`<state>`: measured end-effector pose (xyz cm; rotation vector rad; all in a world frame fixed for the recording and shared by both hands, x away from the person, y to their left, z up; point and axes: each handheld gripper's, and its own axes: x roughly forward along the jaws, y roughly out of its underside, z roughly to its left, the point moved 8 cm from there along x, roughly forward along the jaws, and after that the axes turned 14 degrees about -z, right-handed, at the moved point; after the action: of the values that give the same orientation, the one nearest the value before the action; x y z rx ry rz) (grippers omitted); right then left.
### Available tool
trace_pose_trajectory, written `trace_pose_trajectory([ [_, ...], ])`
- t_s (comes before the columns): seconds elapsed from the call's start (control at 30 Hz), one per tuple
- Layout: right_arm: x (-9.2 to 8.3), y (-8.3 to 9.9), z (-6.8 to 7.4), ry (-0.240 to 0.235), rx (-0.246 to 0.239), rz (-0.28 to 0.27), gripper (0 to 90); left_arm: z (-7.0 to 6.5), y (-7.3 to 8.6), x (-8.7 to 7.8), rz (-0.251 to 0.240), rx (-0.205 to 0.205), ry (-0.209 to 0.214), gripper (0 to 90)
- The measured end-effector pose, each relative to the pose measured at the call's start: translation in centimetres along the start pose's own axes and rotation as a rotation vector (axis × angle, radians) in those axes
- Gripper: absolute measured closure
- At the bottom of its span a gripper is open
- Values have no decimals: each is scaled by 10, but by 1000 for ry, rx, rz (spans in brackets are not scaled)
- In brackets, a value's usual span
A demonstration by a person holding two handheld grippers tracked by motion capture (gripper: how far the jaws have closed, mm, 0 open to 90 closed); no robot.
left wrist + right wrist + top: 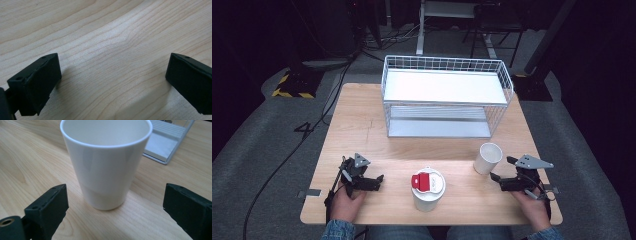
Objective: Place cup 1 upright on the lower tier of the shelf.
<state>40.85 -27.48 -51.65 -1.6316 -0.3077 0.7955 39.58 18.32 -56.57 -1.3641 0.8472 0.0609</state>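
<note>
A white cup (487,158) stands upright on the wooden table (362,130), right of centre. In the right gripper view the cup (106,165) stands just ahead of the jaws, which are spread wide. My right gripper (499,181) is open, a short way to the cup's near right. A second white cup (428,190) with a red and white object on top stands at the front middle. My left gripper (379,181) is open near the front left, its jaws over bare wood (112,62) with nothing between them.
A white wire rack (444,95) with two shelves stands at the back of the table. Its lower shelf corner (162,145) lies beyond the cup in the right gripper view. Dark floor, cables and stands surround the table.
</note>
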Motion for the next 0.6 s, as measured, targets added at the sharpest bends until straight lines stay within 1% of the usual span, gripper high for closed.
trace_pose_trajectory([
  [0.07, 5, -1, 2, -1, -5, -2, 65, 0, 0, 0, 0, 0, 0, 7],
  [0.27, 19, -2, 8, -24, 9, -15, 65, 0, 0, 0, 0, 0, 0, 7],
  [0.4, 29, -1, 11, -34, 28, -19, 67, 0, 0, 0, 0, 0, 0, 7],
  [0.47, 33, 1, 10, -27, 34, -13, 73, 0, 0, 0, 0, 0, 0, 7],
  [0.6, 40, 4, 9, -28, 66, -11, 93, 0, 0, 0, 0, 0, 0, 7],
])
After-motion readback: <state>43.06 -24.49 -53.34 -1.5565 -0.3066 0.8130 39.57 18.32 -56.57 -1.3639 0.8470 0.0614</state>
